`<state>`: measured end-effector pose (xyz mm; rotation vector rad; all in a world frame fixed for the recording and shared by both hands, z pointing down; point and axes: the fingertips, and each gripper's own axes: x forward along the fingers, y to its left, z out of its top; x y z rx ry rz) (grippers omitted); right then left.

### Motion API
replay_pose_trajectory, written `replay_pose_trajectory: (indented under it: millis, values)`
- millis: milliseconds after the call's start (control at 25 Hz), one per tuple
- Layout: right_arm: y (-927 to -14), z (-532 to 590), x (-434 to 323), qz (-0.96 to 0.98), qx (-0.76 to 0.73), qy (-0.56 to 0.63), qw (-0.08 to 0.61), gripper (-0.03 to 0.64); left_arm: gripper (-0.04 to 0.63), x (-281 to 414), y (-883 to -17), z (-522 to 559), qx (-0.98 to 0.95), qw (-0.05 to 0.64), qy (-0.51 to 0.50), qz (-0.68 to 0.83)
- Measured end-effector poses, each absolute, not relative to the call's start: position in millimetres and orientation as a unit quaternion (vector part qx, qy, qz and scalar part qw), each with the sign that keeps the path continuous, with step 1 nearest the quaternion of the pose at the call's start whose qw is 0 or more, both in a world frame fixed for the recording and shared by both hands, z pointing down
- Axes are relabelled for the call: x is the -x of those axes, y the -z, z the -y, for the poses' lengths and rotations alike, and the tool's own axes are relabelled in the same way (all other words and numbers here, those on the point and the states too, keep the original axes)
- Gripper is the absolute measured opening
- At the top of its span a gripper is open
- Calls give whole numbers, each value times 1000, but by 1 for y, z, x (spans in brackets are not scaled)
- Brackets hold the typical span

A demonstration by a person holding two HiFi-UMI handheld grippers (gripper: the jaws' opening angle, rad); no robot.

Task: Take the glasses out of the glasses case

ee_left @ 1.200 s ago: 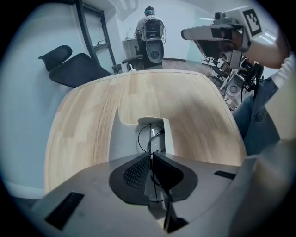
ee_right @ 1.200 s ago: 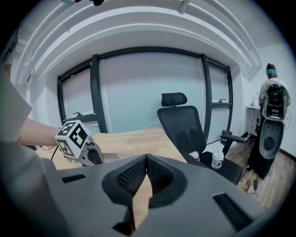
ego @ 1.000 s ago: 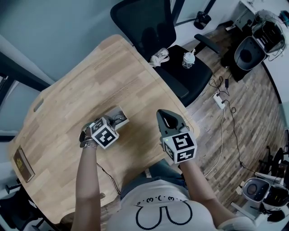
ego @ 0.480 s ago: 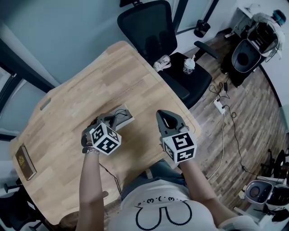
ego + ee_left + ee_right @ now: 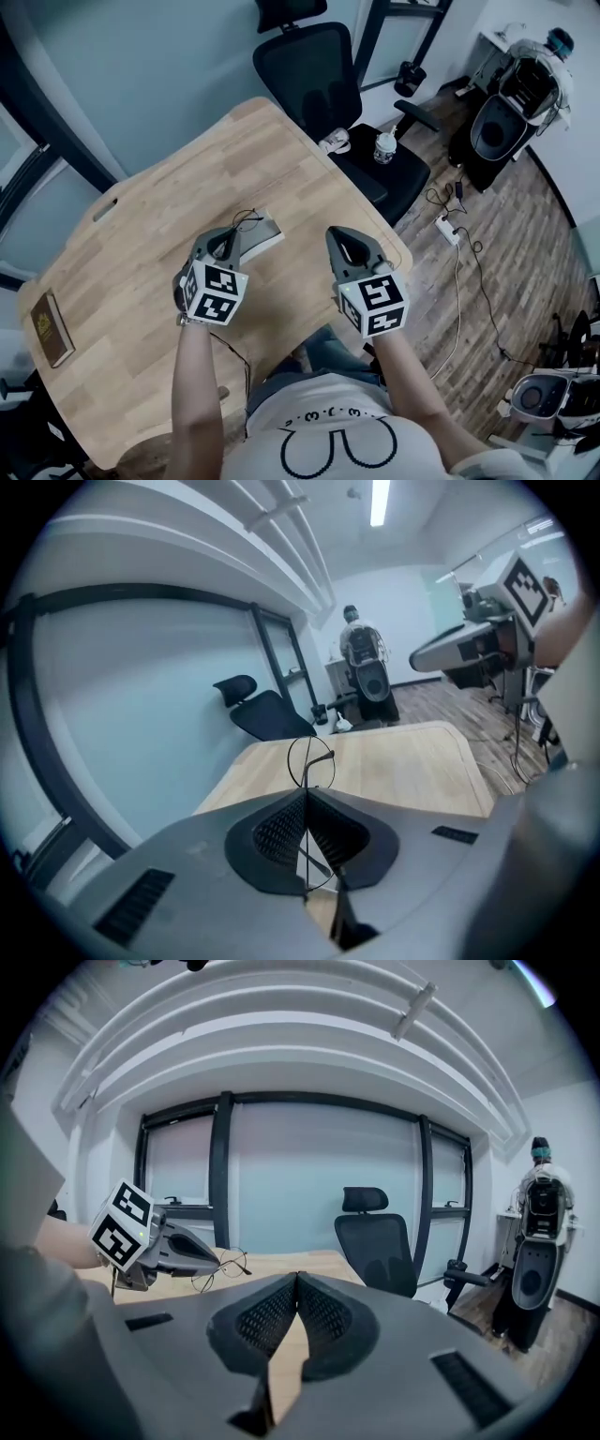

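Thin black glasses (image 5: 221, 1269), pale wood-grain table (image 5: 169, 244), black office chair (image 5: 309, 75)

Cool, even indoor light, muted colour.
A ceiling strip light (image 5: 379, 501) glares; both gripper views bulge fisheye, corners dark.

Bench (image 5: 141, 253): one. Claws: two, left claw (image 5: 231, 240) and right claw (image 5: 342, 236), frame centre. Glasses (image 5: 248, 220): one pair. Case (image 5: 267, 236): one. Book (image 5: 49, 328): one, lower left. Chair (image 5: 319, 75): one, top centre. Cup (image 5: 382, 145): one, on the chair.
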<state>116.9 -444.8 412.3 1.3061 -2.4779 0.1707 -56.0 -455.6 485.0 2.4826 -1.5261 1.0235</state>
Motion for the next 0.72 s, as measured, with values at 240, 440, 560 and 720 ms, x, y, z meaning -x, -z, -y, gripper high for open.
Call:
replay_pose_trajectory:
  millis: [240, 440, 560, 720]
  values:
    - [-379, 413, -109, 869, -468, -9, 157, 51, 18, 91, -425, 424, -783, 21, -204, 587]
    - [-344, 391, -100, 866, -477, 40, 142, 51, 18, 112, -381, 392, -772, 24, -95, 628]
    - [-329, 380, -96, 866, -480, 55, 130, 51, 18, 116, -360, 375, -768, 14, -61, 638]
    - [-313, 373, -90, 871, -470, 77, 116, 51, 18, 119, -343, 358, -752, -15, -40, 658]
